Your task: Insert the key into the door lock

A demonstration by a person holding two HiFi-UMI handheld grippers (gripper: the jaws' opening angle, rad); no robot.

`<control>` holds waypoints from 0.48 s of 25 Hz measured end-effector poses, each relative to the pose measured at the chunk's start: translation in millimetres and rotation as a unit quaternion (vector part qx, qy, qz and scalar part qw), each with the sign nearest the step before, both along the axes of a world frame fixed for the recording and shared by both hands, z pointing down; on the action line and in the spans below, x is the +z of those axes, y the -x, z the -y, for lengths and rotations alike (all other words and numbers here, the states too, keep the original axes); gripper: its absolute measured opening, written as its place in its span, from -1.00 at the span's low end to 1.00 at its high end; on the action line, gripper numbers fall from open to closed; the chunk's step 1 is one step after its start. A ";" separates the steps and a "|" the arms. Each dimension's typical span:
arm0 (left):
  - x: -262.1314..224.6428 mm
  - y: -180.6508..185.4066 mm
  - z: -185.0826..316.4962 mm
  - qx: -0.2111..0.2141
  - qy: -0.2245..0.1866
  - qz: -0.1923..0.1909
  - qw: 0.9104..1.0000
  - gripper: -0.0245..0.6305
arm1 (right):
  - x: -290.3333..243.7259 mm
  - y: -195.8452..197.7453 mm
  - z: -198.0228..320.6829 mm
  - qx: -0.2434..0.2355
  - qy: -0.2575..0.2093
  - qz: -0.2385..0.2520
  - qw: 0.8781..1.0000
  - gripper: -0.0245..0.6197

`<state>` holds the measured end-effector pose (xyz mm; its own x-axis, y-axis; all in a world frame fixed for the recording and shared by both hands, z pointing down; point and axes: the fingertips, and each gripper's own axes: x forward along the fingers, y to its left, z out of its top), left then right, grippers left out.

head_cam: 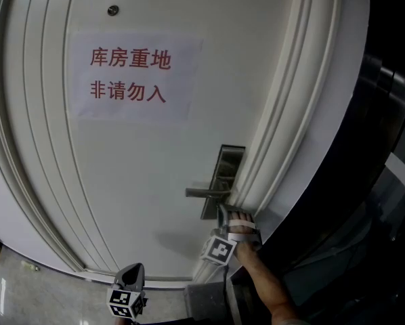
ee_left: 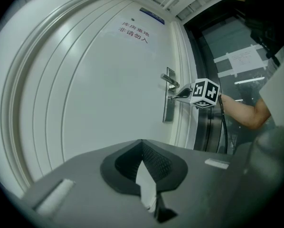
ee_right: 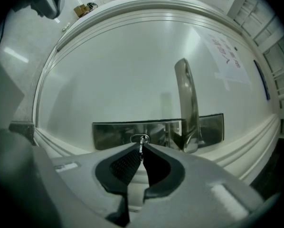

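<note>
The steel lock plate [ee_right: 118, 135] sits on a white door [head_cam: 141, 181], with a lever handle [ee_right: 186, 103] beside the oval keyhole [ee_right: 140, 138]. My right gripper [ee_right: 141, 147] is shut on a thin metal key [ee_right: 141, 149] whose tip meets the keyhole; how deep it sits is hidden. In the head view the right gripper [head_cam: 223, 212] is just under the handle [head_cam: 206, 193]. The left gripper view shows the right gripper's marker cube [ee_left: 206, 92] at the lock plate [ee_left: 169, 106]. My left gripper [ee_left: 142, 143] hangs back from the door, jaws together and holding nothing; it also shows low in the head view [head_cam: 131, 276].
A paper sign [head_cam: 131, 76] with red characters is taped to the door above the lock. The moulded door frame [head_cam: 270, 161] runs right beside the lock plate. Dark glass panels [head_cam: 385, 181] stand to the right. A light tiled floor [head_cam: 13, 283] lies below.
</note>
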<state>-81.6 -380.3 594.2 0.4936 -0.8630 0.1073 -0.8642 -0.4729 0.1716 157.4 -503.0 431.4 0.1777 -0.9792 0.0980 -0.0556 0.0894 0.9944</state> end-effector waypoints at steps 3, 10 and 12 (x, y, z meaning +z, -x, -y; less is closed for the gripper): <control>0.6 2.2 -0.6 -0.003 0.002 0.001 1.000 -0.92 | 1.0 -0.4 4.7 0.002 0.002 0.002 1.000 -0.87; 1.8 9.4 0.1 -0.014 0.005 0.001 1.000 -0.92 | 7.1 -13.2 19.8 0.014 -0.006 -0.028 0.999 -0.87; 1.7 9.1 -0.3 -0.015 0.004 0.002 1.000 -0.92 | 6.8 -12.8 20.0 0.012 -0.008 -0.027 1.000 -0.87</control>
<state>-90.7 -380.0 595.8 0.4673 -0.8763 0.1171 -0.8786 -0.4455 0.1720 170.2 -522.9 438.3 0.2056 -0.9760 0.0714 -0.0028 0.0724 0.9974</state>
